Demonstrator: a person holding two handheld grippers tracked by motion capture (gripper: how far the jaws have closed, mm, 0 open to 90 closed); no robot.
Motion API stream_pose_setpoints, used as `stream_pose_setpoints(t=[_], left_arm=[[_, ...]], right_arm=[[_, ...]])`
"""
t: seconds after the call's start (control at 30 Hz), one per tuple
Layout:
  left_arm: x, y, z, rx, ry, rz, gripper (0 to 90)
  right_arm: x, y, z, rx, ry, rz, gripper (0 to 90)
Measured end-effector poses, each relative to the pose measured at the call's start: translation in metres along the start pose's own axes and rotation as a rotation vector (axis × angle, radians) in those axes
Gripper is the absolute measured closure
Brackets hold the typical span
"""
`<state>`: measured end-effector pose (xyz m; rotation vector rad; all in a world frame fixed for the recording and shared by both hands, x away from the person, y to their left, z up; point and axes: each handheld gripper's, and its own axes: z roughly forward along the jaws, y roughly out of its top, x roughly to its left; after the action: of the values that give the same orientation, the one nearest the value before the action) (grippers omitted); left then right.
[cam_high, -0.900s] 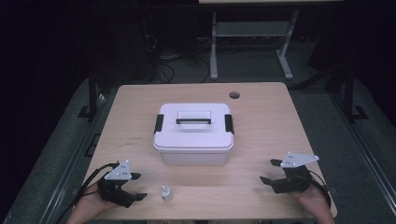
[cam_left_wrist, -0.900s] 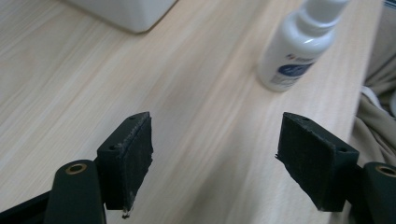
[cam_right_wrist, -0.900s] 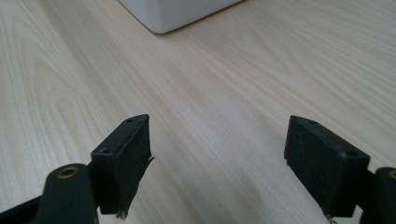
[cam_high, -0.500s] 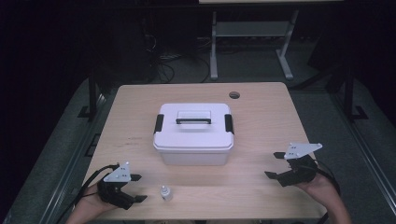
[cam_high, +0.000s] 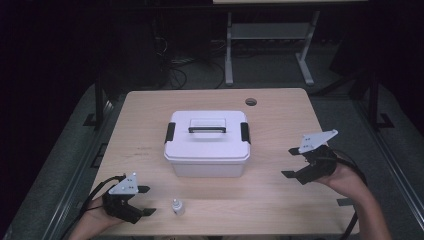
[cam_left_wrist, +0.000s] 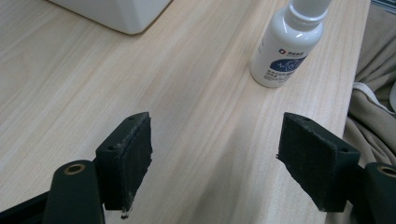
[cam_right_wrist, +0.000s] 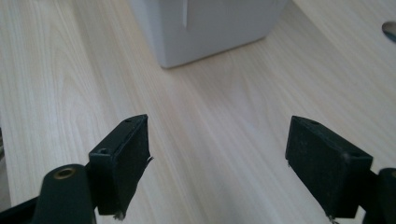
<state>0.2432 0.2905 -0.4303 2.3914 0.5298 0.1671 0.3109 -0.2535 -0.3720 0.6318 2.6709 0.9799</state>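
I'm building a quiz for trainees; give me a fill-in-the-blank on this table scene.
1. The white box has its lid ____.
2. The small bottle stands nearest the ____ tongs.
3. Both tongs, the right tongs included, have their jaws ____.

Missing words: on; left; open

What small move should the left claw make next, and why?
Probably ease the left claw forward and a little right in its own view, toward the bottle. The claw is open and empty, and the bottle stands upright on the table just ahead, off to one side of the gap.
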Motion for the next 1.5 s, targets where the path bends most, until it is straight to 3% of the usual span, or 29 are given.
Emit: stream_pose_setpoints(t=[0.3,0.6,1.5], left_arm=[[0.000,0.000,0.002,0.008,0.002,0.002,25.5],[0.001,-0.001,0.003,0.008,0.007,0.008,25.5],[0.001,-0.001,0.004,-0.020,0.013,-0.001,25.5]], right_arm=[[-0.014,0.050,0.000,0.031,0.039,-0.065,21.1],[-0.020,0.085,0.007,0.048,0.076,-0.099,21.4],[-0.009,0.163,0.034,0.023,0.161,-0.210,23.0]])
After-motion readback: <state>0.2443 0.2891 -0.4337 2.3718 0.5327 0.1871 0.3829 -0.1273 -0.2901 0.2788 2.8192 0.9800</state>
